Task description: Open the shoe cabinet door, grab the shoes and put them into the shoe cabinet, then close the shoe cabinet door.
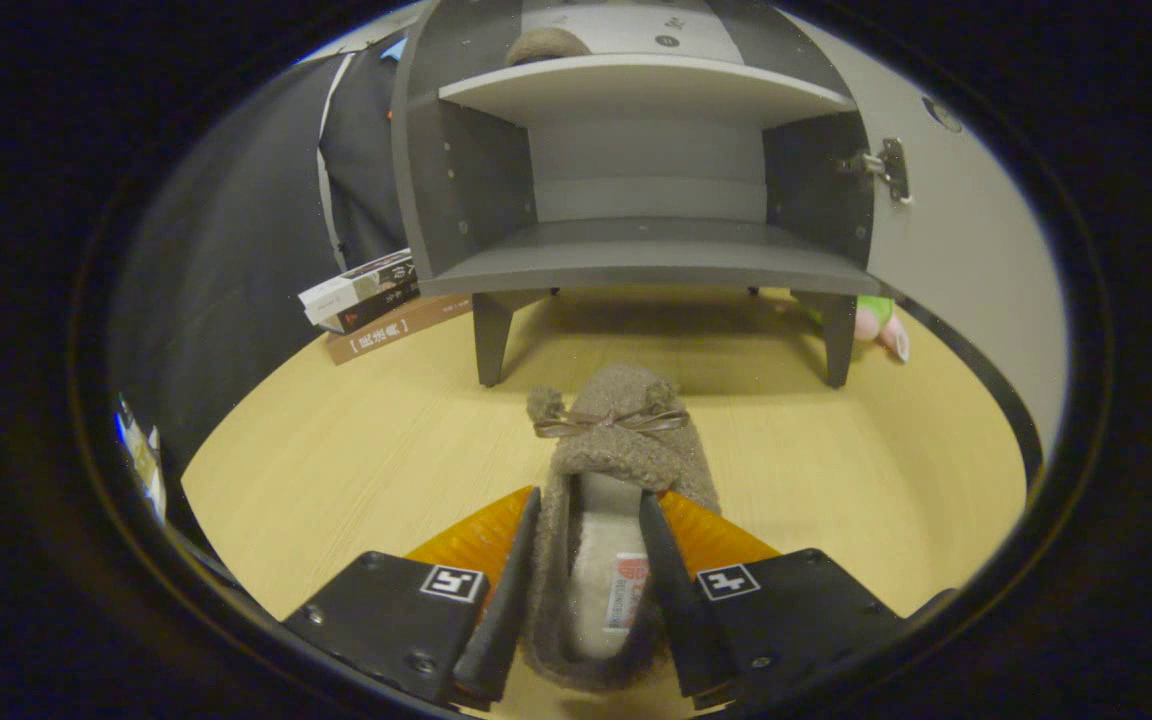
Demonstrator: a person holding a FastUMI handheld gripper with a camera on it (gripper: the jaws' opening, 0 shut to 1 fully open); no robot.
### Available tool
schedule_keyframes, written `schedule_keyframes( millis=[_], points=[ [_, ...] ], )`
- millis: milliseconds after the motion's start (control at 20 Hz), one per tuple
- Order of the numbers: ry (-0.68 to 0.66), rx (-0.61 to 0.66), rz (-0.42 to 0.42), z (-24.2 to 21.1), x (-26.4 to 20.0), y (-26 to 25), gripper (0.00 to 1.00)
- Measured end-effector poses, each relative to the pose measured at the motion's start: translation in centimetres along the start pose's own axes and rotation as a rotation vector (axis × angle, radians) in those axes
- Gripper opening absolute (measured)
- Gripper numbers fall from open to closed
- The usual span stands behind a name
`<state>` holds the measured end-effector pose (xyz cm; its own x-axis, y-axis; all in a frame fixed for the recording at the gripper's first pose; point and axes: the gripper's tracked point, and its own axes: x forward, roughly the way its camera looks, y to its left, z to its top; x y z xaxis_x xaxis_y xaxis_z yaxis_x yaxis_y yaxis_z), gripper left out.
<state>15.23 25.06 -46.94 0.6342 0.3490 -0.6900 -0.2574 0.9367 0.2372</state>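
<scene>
Gripper is clamped on a brown fuzzy slipper — the left finger presses the outer left wall, the right finger sits at the right wall, apparently on its inner edge by the insole. Both seem to bear on it, so I read it as grasped.

Slipper's long axis runs straight ahead along the fingers: heel back between them, bow-trimmed toe pointing forward at the cabinet. Hard to tell whether it's lifted or resting on the table; looks low over the wood.

Cabinet stands directly beyond the toe, on short legs, with its door swung wide open to the right, hinge visible. So the move ahead is likely a lift plus a straight push forward — the bottom shelf sits above the slipper's level, and its front lip is the thing to clear.

Contents: bottom shelf bare. Top shelf holds a brown rounded shape — probably the other slipper, partly hidden.

Books are stacked left of the cabinet, and a pink-green toy lies behind its right leg.
</scene>
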Motion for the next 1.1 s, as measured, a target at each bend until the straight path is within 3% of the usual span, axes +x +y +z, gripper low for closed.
schedule_keyframes(
  millis=[250,300,400,750,850,1100],
  points=[
    [0.010,0.014,0.020,-0.2,1.3,0.3,0.33],
    [0.002,0.025,0.029,0.0,1.2,0.3,0.23],
    [0.010,0.010,0.071,-0.2,1.0,0.7,0.15],
    [-0.023,0.014,0.105,0.1,-1.8,0.3,0.09],
    [-0.054,0.022,0.072,1.2,-2.9,-0.9,0.09],
    [-0.119,0.081,0.087,4.6,-6.9,-1.4,0.08]
  ],
)
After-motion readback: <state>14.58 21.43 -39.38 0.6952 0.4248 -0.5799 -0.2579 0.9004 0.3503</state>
